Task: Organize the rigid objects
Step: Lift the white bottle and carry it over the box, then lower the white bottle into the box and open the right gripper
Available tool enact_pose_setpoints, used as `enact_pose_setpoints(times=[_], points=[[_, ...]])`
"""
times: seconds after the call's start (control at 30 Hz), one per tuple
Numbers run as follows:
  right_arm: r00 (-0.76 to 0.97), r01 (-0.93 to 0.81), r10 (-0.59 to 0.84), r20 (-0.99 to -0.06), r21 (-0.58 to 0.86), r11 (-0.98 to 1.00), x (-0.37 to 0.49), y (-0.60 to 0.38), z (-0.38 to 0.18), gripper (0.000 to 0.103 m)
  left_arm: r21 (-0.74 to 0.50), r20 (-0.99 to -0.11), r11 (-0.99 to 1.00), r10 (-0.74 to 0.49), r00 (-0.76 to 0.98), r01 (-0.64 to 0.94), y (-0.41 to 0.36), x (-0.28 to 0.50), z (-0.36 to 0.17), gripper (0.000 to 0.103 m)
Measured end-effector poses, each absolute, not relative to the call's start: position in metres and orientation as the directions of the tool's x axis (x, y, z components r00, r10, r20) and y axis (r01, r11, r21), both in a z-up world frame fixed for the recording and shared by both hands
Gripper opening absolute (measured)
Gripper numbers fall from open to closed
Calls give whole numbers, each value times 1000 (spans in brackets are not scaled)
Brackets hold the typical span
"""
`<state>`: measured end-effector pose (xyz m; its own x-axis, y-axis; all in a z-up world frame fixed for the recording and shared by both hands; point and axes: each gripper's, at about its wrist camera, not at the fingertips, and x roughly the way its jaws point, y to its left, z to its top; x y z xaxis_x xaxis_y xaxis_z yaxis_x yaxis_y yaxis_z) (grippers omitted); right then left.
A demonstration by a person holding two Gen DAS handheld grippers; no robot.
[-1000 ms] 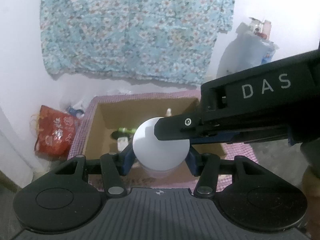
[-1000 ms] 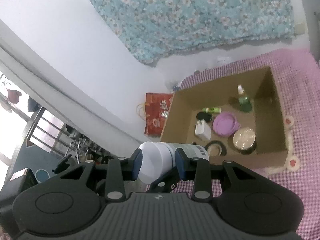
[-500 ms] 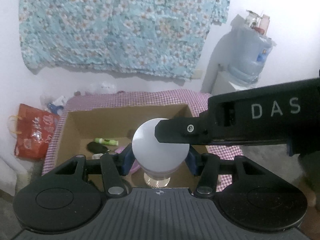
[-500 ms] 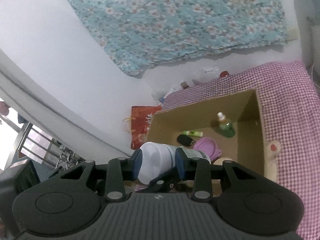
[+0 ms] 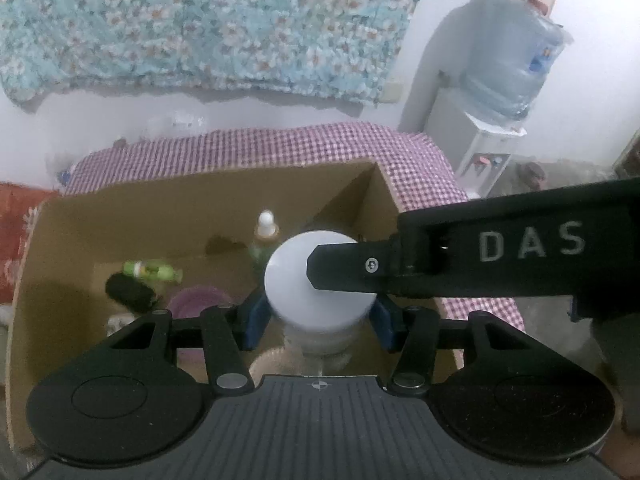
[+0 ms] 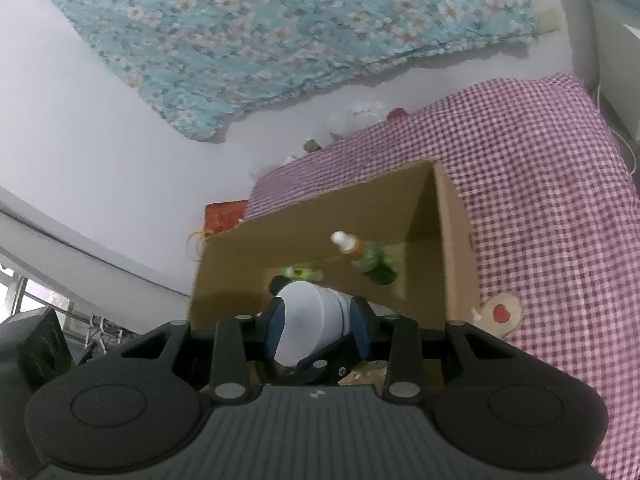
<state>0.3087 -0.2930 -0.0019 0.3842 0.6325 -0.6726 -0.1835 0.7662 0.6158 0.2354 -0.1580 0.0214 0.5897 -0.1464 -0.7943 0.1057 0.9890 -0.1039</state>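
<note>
Cardboard box on checked cloth — dropper bottle inside.

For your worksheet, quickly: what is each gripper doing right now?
Left gripper: shut on the white-capped bottle, above the cardboard box.
Right gripper: shut on the same bottle's white cap.

White wall carries a hung teal floral cloth. A purple-checked cover is spread over a raised surface below it. Water dispenser with blue bottle stands at right. A barred window admits daylight at left.
</note>
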Motion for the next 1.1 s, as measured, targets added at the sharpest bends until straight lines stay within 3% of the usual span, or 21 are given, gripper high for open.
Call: enact_pose_setpoints(times=[0.43,0.9,1.1], points=[[409,-192,614,-675,594,781,330,-301,-12,40,-119,-795,987,-161,585,109,-164,257,14,52],[397,-243,545,-738,488,838,324,-290,-23,42,-118,-825,983,-178,537,144,-173,257,-9,54],[407,-227,541,-736,492,840,319,-293,-18,43,-110,-816,985,-167,553,134,-173,250,0,63]])
